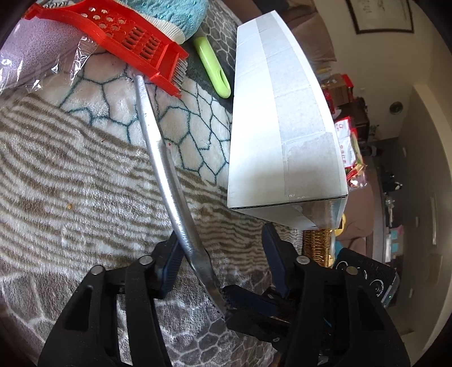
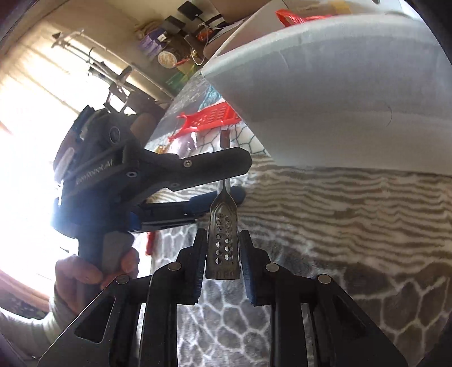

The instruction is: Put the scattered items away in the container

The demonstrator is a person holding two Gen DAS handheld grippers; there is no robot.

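Observation:
A long metal slotted spatula [image 1: 158, 146] lies across the patterned blanket, its handle pointing away toward a red plastic grater [image 1: 118, 36]. My left gripper [image 1: 223, 251] is open, its jaws wide on either side of the spatula's lower shaft. In the right wrist view the perforated blade [image 2: 223, 242] sits between the fingers of my right gripper [image 2: 223, 268], which closes on it. The left gripper [image 2: 203, 180] shows there too, straddling the shaft. The white cardboard box [image 1: 282, 127] stands just right of the spatula and also shows in the right wrist view [image 2: 339, 98].
A green-handled tool [image 1: 212, 67], a teal towel [image 1: 175, 11] and a clear plastic bag [image 1: 36, 56] lie beyond the grater. A wicker basket [image 1: 316, 245] sits below the box. Shelves and clutter fill the room behind.

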